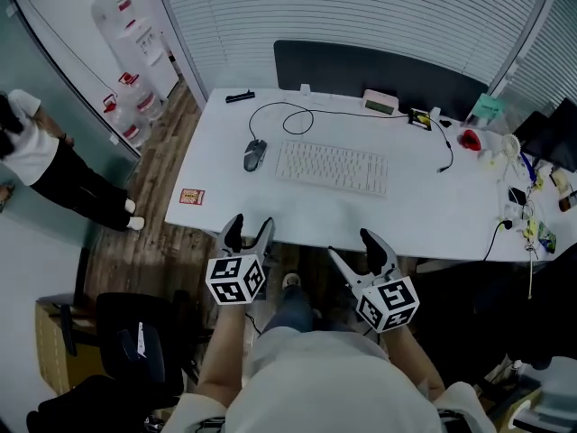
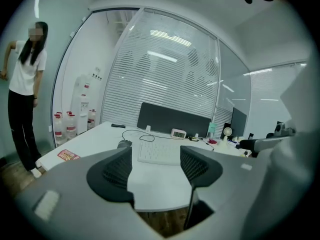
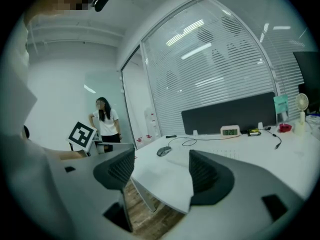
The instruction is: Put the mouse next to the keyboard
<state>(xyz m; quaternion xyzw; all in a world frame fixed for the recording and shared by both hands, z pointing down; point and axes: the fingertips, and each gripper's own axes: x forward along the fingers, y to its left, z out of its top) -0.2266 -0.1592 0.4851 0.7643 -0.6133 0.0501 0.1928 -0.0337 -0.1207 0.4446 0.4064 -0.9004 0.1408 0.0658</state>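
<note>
On the white desk (image 1: 297, 215), the mouse (image 1: 255, 154) sits just left of the keyboard (image 1: 331, 167), with a narrow gap and no contact. Its cable (image 1: 287, 115) loops behind it toward the back of the desk.

Both grippers hang at the near desk edge, well short of the mouse. The left gripper (image 1: 249, 233) has its jaws wide apart with nothing between them. Same for the right gripper (image 1: 358, 251): jaws apart, empty.

Failure modes I'd flag:
- Mouse shell is rounded and looks slick. A grip taken high on the hump likely squeezes it out of the pads. Go low on the flanks.
- The cable loop is the main snag. If the mouse travels far, the slack runs out or the loop drags over the keyboard and tugs the mouse askew on release.
- The gap to the keyboard is tight. The inner jaw of an open gripper coming down there can land on the keys or shove the keyboard sideways.
- The mouse looks close to placed already, so an overshoot that pushes it into or onto the keyboard is a real risk.
- A red card (image 1: 191, 197) lies near the left desk edge. A wide approach from the left could sweep it off.

The left gripper is the nearer one and lines up better. Reaching with the right means crossing the keyboard.
</note>
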